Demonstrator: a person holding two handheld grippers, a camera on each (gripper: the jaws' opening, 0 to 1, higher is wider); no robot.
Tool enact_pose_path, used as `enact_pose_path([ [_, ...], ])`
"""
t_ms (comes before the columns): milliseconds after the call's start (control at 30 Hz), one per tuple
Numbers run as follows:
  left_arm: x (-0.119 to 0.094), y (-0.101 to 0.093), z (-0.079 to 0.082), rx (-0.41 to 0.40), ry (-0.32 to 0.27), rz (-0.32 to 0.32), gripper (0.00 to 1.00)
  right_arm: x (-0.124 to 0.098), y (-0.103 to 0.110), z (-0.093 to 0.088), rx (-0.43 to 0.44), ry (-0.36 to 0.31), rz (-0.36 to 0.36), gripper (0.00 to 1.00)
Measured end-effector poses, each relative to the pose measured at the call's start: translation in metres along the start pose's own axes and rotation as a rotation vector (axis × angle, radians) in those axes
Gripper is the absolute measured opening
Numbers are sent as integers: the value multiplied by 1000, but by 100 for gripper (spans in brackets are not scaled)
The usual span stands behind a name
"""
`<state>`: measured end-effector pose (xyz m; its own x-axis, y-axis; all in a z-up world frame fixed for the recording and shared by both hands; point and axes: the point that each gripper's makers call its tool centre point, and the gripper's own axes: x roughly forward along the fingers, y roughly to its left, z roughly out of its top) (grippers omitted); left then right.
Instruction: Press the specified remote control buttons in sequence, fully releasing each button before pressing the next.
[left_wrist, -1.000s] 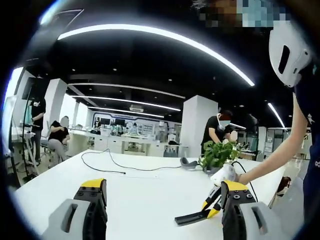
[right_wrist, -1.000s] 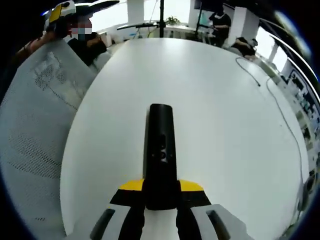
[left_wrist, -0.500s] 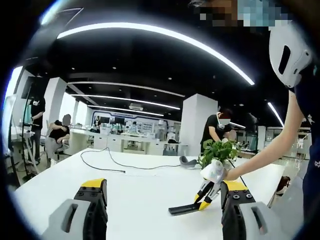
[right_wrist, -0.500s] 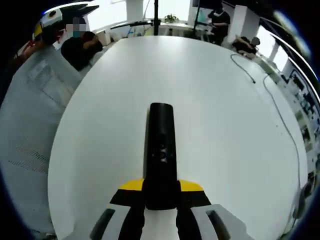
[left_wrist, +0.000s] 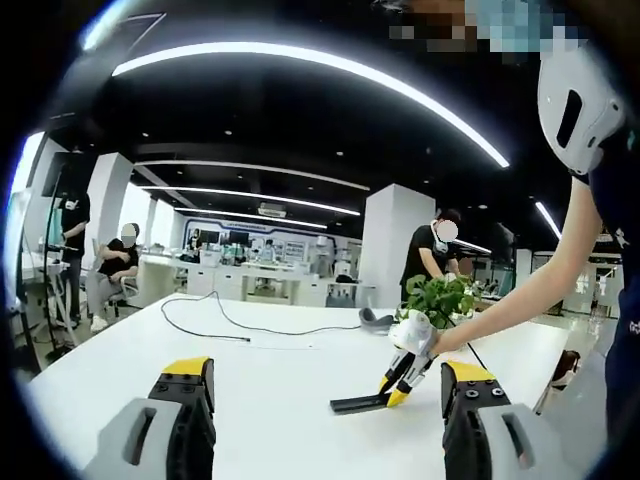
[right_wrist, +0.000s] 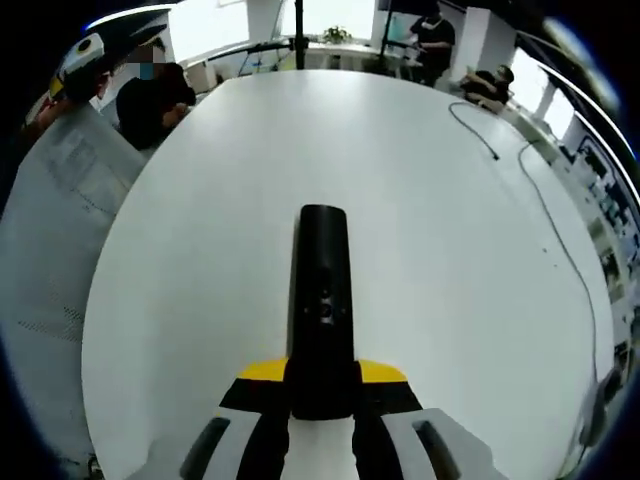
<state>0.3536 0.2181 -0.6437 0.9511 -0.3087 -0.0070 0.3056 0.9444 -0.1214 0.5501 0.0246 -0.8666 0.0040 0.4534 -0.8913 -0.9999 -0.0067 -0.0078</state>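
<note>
White surface (right_wrist: 450, 250) carries nothing else nearby. Right gripper (right_wrist: 320, 385) clamps the black remote control (right_wrist: 322, 300); left gripper (left_wrist: 325, 420) gapes empty at lower frame, so pressing seems next.

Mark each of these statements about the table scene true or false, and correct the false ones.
1. The right gripper is shut on the slim black remote control. True.
2. The left gripper holds the remote. False: it is open, holding nothing.
3. A thin black cable lies on the white table. True.
4. A red mug stands beside the green potted plant. False: no mug there.
</note>
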Motion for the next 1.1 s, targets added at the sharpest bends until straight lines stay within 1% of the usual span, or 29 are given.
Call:
enact_pose_path([
  [133, 0, 0, 0, -3, 2, -4, 99, 1, -7, 1, -3, 4, -3, 20],
  [367, 0, -1, -1, -4, 6, -5, 99, 1, -5, 2, -5, -3, -4, 21],
  [467, 0, -1, -1, -3, 4, -4, 99, 0, -6, 1, 15, -23, -12, 21],
  [533, -1, -1, -1, -3, 4, -3, 99, -1, -5, 2, 48, -37, -27, 23],
  [567, -1, 0, -1, -3, 5, -1, 99, -1, -2, 3, 73, -54, -24, 26],
  [600, -1, 0, -1, -2, 5, 1, 99, -1, 3, 6, 135, -95, -18, 30],
  [633, -1, 0, -1, -3, 5, 3, 99, -1, 3, 7, 163, -119, -27, 34],
  [667, -1, 1, -1, -4, 4, 5, 99, -3, 2, 3, 196, -135, -58, 37],
  [700, -1, 2, 0, -5, 2, 7, 99, -4, 3, 2, 217, -150, -68, 38],
  [733, -1, 2, 0, -11, -3, 8, 99, -7, 3, 0, 259, -174, -99, 39],
  [767, -2, 3, 1, -14, -4, 9, 99, -10, 4, 2, 281, -205, -115, 43],
  [800, -2, 3, 1, -18, -6, 10, 99, -16, 4, 7, 320, -266, -143, 46],
  [833, -2, 3, 1, -20, -7, 11, 99, -21, 4, 10, 343, -303, -166, 48],
  [867, -2, 3, 1, -23, -7, 10, 99, -30, 3, 13, 361, -339, -208, 51],
  [900, -2, 3, 1, -24, -7, 11, 99, -36, 0, 14, 372, -365, -240, 54],
  [933, -2, 4, 0, -23, -5, 13, 100, -39, 0, 16, 377, -382, -251, 57],
  [967, -1, 4, 0, -19, -4, 15, 100, -50, 1, 19, 403, -424, -283, 60],
  [1000, -1, 4, 0, -16, -4, 14, 100, -57, 1, 21, 415, -451, -308, 65],
  [1033, -1, 3, 0, -16, -5, 13, 100, -65, 2, 24, 426, -482, -331, 72],
  [1067, -1, 3, 1, -16, -6, 13, 100, -70, 4, 25, 436, -491, -344, 82],
  [1100, -1, 3, 1, -18, -6, 13, 100, -75, 5, 26, 434, -501, -365, 89],
])
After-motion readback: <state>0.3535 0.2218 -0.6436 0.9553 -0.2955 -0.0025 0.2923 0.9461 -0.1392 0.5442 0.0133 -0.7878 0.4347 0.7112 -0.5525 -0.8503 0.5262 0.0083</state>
